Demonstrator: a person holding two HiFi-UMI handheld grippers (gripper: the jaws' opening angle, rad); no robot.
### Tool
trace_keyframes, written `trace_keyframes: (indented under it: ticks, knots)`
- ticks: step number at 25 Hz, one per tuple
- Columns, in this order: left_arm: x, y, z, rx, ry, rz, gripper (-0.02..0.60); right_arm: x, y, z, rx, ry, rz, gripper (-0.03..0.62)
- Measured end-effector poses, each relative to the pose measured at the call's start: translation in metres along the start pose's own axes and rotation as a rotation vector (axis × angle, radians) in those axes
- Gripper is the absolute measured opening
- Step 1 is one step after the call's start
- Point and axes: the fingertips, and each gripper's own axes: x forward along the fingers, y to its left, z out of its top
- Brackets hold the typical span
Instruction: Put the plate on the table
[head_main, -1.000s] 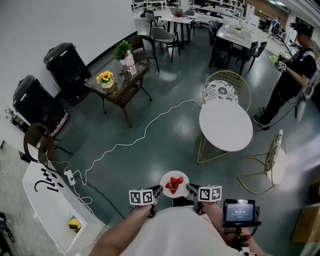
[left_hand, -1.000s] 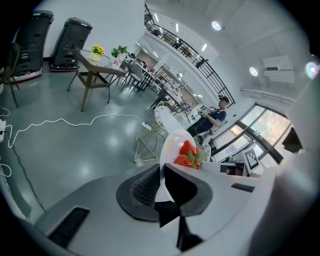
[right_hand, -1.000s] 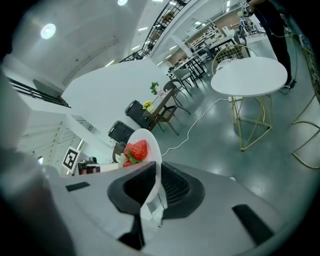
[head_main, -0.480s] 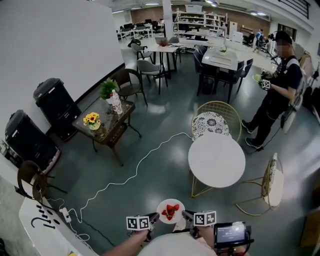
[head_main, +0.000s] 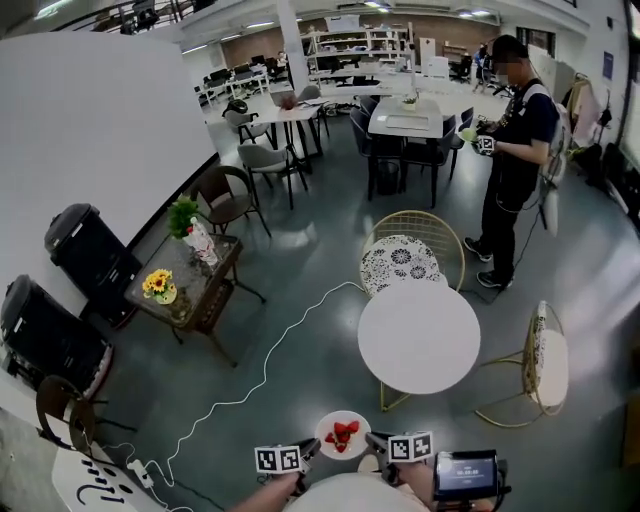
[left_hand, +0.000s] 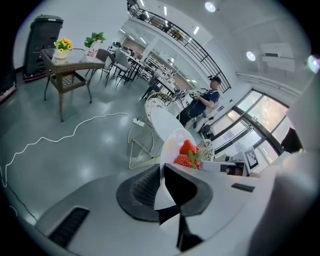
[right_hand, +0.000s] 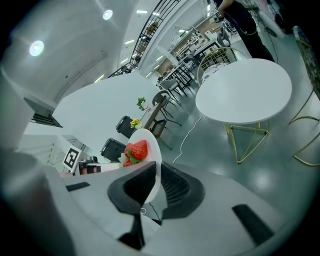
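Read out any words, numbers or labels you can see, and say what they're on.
No text here is readable.
Small dark-framed lit screen: print too small to read.
Black-and-white square markers: patterns only, no letters or numbers.

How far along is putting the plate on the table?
Done: the plate with strawberries is lifted, left gripper and right gripper each shut on its rim. In hand: it is held over the floor, short of the round table. Left: reach the table and set it down.

White plate, red strawberries, white round table, yellow flowers, dark teal floor
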Motion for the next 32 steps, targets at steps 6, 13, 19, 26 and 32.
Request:
trace_keyframes:
  ticks: [6,13,19,26,32]
  knots:
    - [0.024,-0.007,0.017,0.049,0.033,-0.027,0.028,-0.008,-0.017,0.014,0.027,-0.048,-0.033,0.031]
    - [0.049,-0.015,0.034,0.102,0.099,-0.067,0.028,-0.014,-0.034,0.026,0.073,-0.106,-0.073,0.031]
    - [0.069,-0.011,0.06,0.144,0.157,-0.111,0.028,-0.006,-0.044,0.042,0.123,-0.154,-0.122,0.031]
    - [0.081,0.009,0.109,0.2,0.204,-0.153,0.028,0.026,-0.042,0.073,0.177,-0.208,-0.16,0.031]
    - [0.092,0.032,0.158,0.207,0.238,-0.19,0.028,0.06,-0.039,0.113,0.187,-0.23,-0.189,0.031]
